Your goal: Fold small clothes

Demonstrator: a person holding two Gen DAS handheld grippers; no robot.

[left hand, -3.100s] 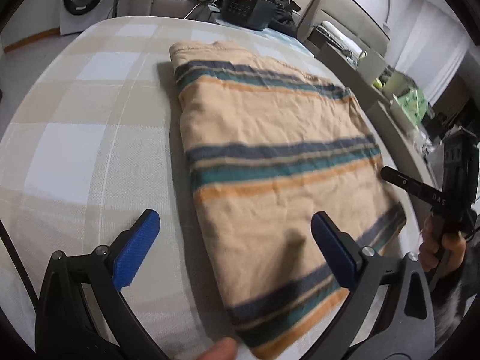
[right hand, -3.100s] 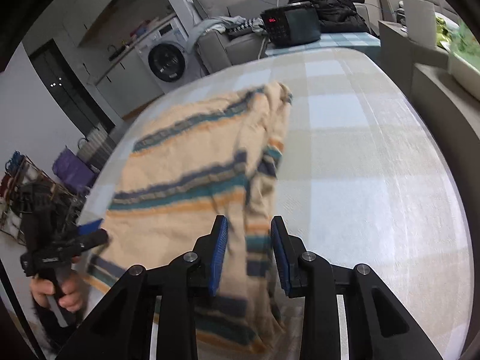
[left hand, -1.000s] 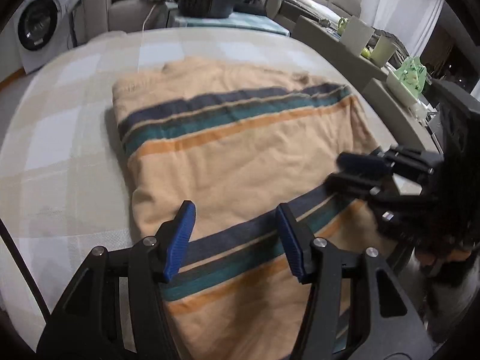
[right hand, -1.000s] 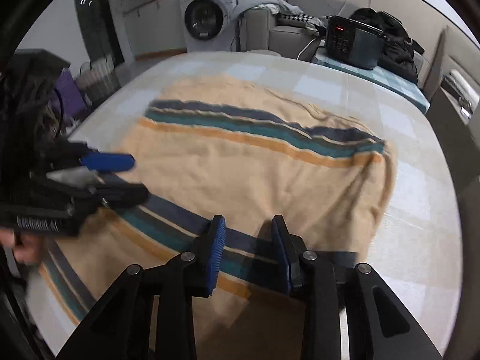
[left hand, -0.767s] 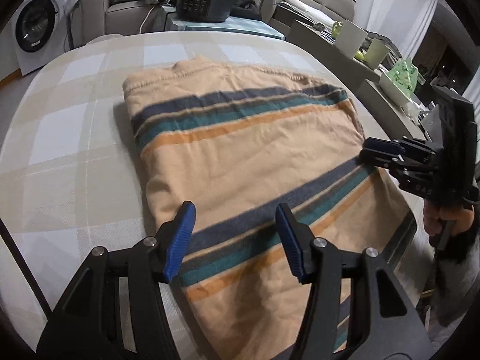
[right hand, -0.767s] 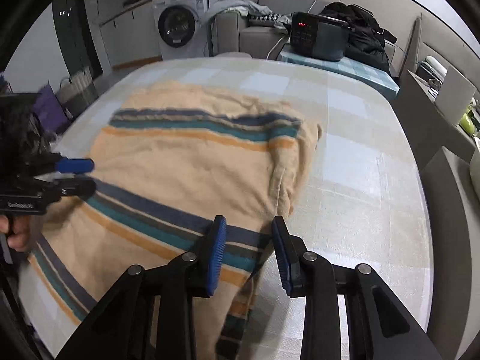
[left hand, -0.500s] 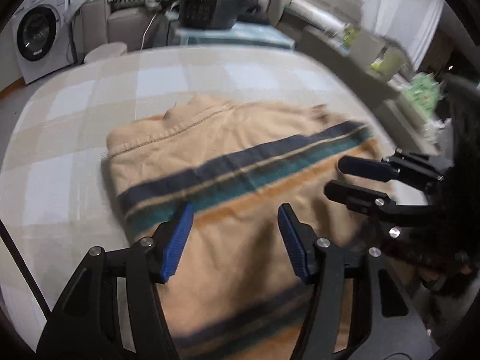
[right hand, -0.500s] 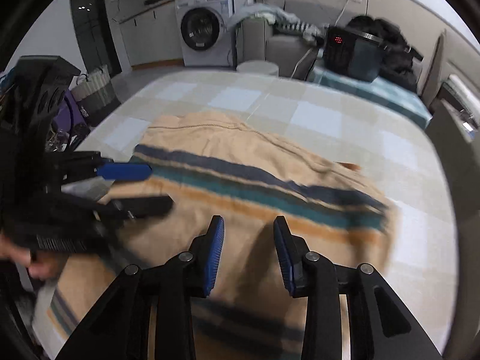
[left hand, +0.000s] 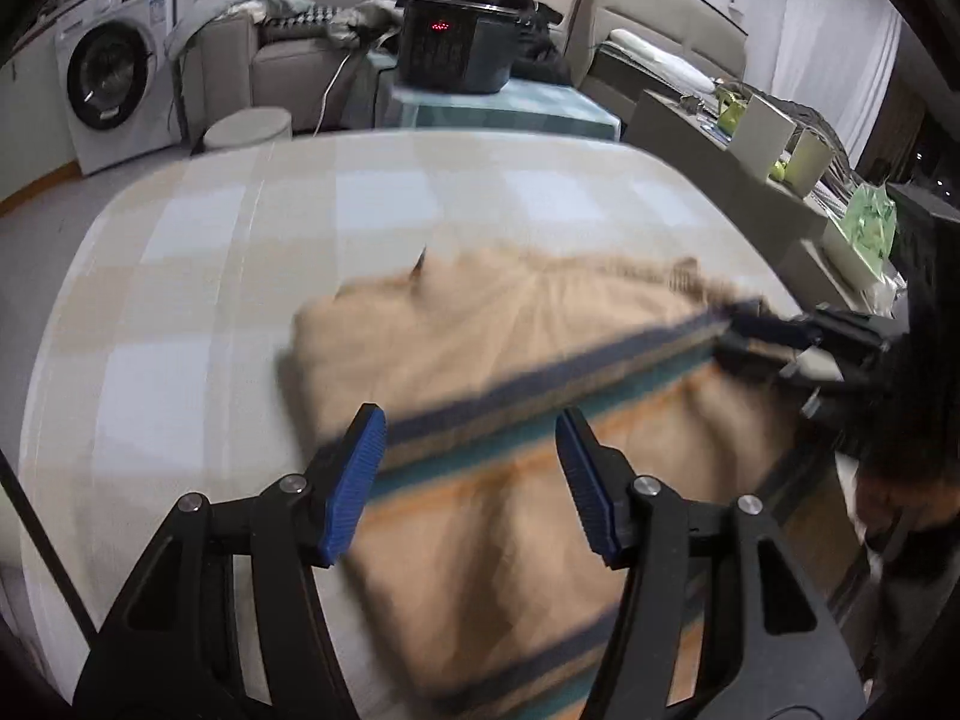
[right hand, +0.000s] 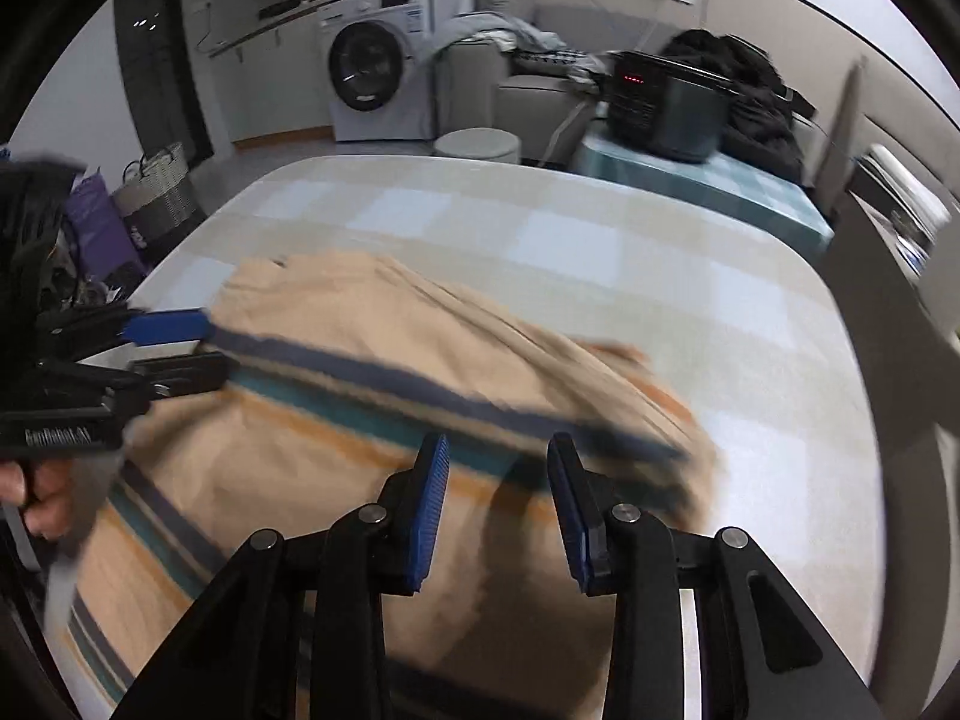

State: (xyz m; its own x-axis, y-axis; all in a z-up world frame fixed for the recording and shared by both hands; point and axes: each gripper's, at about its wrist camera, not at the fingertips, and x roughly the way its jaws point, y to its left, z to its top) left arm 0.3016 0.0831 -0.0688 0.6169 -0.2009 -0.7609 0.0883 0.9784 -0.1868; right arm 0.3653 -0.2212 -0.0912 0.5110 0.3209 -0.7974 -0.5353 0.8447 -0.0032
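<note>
Checked tablecloth (left hand: 180,276) under striped garment (left hand: 510,348); left gripper (left hand: 468,474) fingers wide, right gripper (right hand: 498,504) fingers narrower, both empty.

Garment (left hand: 540,360) lies on tabletop (left hand: 180,300), near-right part. Washing machine (left hand: 114,96) far left; heater (left hand: 459,51) far behind tabletop.

Right gripper (right hand: 498,504) hangs parted over the striped garment (right hand: 336,420) — left gripper (right hand: 180,348) at its far edge.
</note>
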